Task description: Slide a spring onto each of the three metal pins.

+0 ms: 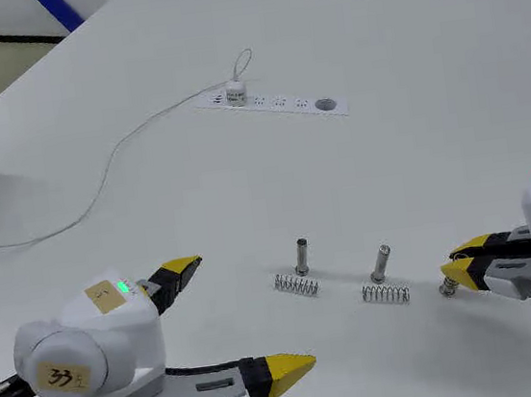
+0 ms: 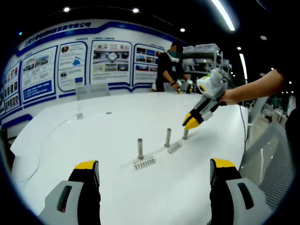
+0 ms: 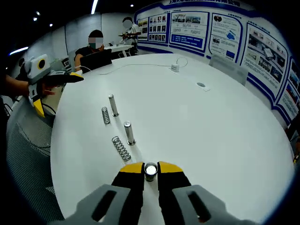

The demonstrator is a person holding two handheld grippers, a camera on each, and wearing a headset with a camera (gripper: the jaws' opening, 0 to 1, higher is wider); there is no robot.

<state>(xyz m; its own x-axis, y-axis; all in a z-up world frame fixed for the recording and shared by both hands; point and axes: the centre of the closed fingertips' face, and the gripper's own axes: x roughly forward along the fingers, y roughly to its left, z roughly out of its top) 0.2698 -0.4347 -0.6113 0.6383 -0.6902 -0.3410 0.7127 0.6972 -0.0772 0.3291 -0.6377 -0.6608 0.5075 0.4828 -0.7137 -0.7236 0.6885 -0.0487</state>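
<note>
Fingers (image 3: pixel 132 169) of the right gripper (image 3: pixel 150 167) are clamped on the end pin (image 3: pixel 150 172); left gripper (image 2: pixel 154 165) hangs wide open. Other two pins (image 1: pixel 303 255) (image 1: pixel 381 263) stand on the table (image 1: pixel 385 145), a spring (image 1: pixel 295 284) (image 1: pixel 385 292) lying by each.

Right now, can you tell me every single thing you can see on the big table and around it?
table: one, white, under everything.
metal pins: three, silver, upright in a row: left pin, middle pin, third pin.
springs: two, silver, lying loose, one before the left pin, one before the middle pin.
power strip: one, white, far side of the table.
plug: one, white, in the strip, with a white cable.
posters: several, blue and white, on the wall.
people: two, dark tops, in the background.
left gripper: one, white, jaws yellow-tipped and wide apart.
right gripper: one, white, jaws close around the third pin's top.
</note>
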